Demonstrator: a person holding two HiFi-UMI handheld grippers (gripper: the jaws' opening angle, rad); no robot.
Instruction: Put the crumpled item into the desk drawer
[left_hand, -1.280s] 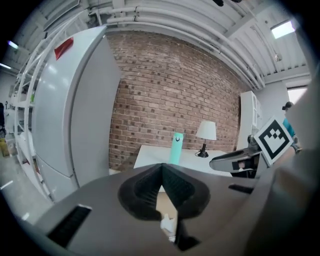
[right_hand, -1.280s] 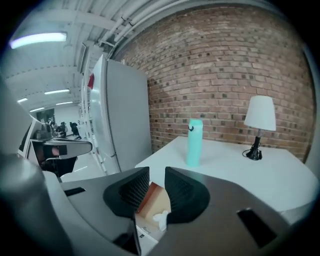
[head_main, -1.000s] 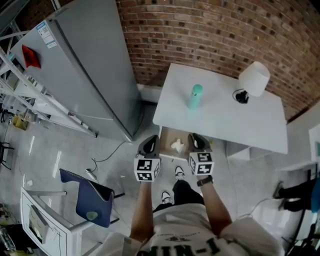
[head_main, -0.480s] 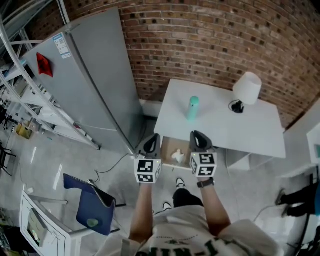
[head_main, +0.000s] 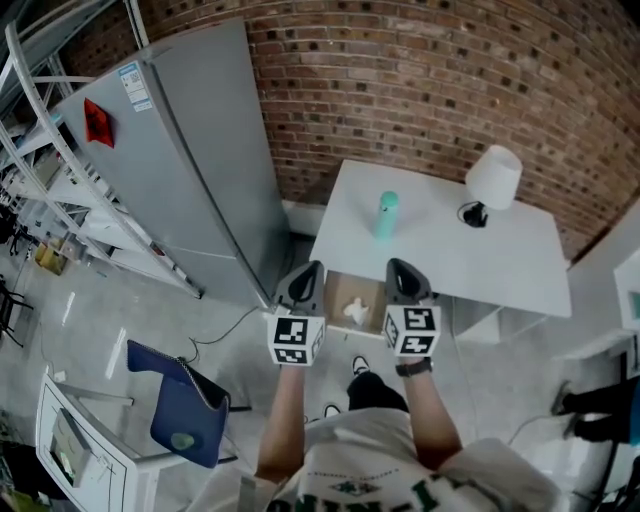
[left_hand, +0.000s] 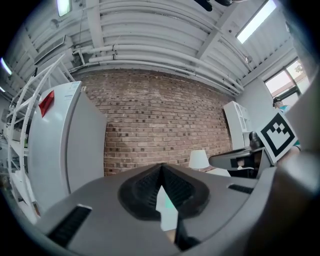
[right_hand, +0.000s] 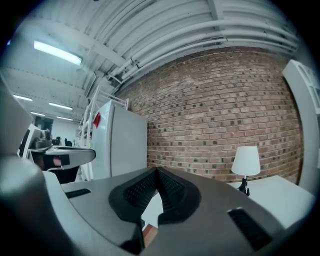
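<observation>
Across the twelve o'clock side of the head view runs a red-brown brick wall (head_main: 450, 80), and a tall grey metal refrigerator (head_main: 200, 150) stands against it at ten o'clock. From the middle out toward three o'clock sits the white rectangular counter (head_main: 500, 260), its far edge near the bricks. A dark blue chair (head_main: 185, 405) stands on the pale floor at eight o'clock, well apart from the counter. At the counter's six o'clock edge the open light-wood drawer (head_main: 338, 292) is pulled out toward the person. On the counter top, a white-shaded table lamp with a black base (head_main: 495, 175) stands at the two o'clock corner, and a teal cylindrical bottle (head_main: 386, 215) stands upright toward the counter's nine o'clock end. The left claw (head_main: 305, 275) (left_hand: 161, 167) hovers at the drawer's nine o'clock side, its ribbed jaws closed tip to tip with nothing between them. The right claw (head_main: 400, 272) (right_hand: 156, 170) hovers at the drawer's three o'clock side, jaws likewise pressed together and empty. Between the two claws, the white crumpled paper wad (head_main: 356, 312) lies inside the drawer, toward its three o'clock side, touched by neither claw.
</observation>
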